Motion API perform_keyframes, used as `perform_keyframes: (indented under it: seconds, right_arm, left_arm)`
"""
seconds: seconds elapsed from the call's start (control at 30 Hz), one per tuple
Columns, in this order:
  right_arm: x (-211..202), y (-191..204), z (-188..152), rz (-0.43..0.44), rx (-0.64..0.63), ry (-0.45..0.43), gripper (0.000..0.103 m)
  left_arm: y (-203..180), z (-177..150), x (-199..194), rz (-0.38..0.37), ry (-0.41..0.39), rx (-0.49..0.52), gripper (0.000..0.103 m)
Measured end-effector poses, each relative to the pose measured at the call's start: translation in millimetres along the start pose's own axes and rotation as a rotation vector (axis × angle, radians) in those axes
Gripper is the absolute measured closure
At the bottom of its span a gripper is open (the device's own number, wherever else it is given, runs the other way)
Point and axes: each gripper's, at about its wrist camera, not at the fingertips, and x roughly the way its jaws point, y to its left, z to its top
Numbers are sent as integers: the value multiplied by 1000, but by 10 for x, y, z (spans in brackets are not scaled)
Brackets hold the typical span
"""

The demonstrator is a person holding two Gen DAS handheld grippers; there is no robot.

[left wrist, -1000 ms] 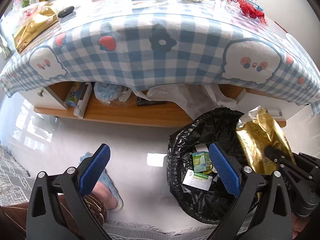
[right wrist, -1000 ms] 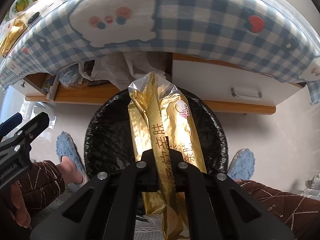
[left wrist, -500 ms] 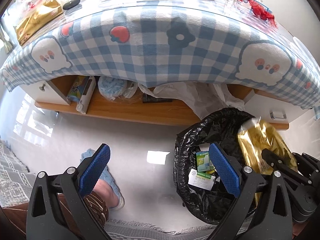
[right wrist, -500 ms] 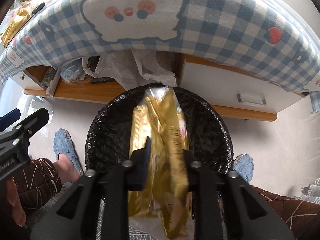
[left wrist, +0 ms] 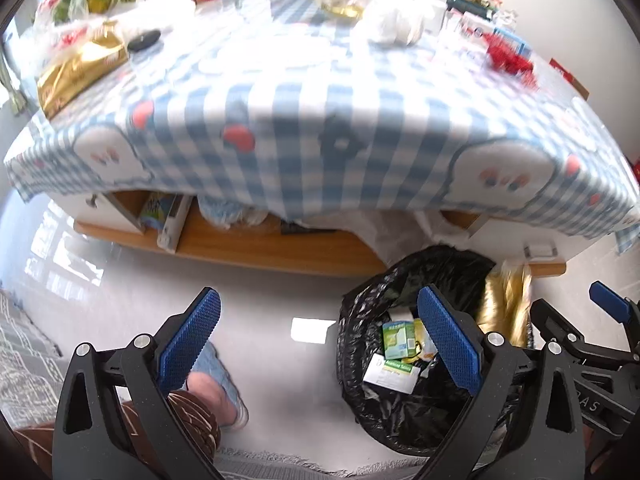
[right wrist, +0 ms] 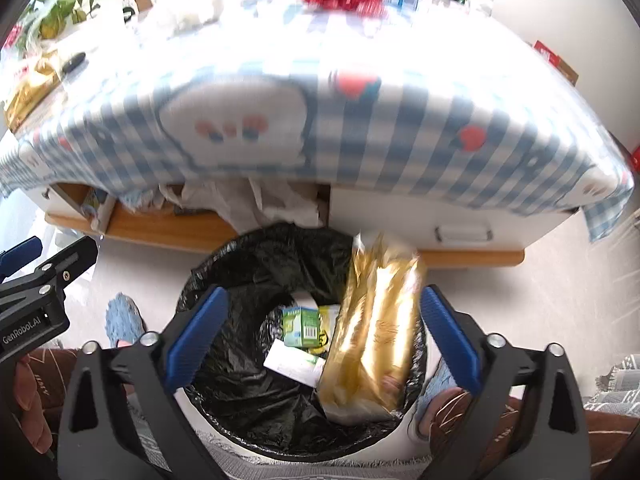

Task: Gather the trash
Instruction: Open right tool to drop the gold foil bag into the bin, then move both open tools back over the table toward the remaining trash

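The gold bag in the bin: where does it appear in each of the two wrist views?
Left wrist: gold bag at lower right, against the bin's far right side.
Right wrist: gold bag low and centre-right, leaning on the bin's right rim.
Shared landmark: the green box inside the bin.

gold wrapper (right wrist: 376, 332), black bin liner (right wrist: 256, 272)

Each hand-held gripper, left (left wrist: 318, 338) and right (right wrist: 320, 338), has a black plastic frame with silver screws and blue textured pads (right wrist: 198, 336). White "GenRobot.AI" lettering marks the left frame. Brown patterned trousers (left wrist: 192, 420); blue slippers (right wrist: 122, 318).
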Motion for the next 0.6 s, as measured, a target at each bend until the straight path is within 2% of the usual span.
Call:
perform_keyframes:
  seconds: [0.27, 0.6]
  right_arm:
    - [-433, -62, 259, -10, -37, -119, 8]
    - [-744, -157, 590, -16, -49, -207, 8]
  left_arm:
    - [-16, 278, -419, -7, -91, -6, 6]
    - [-51, 587, -612, -39, -110, -5, 6]
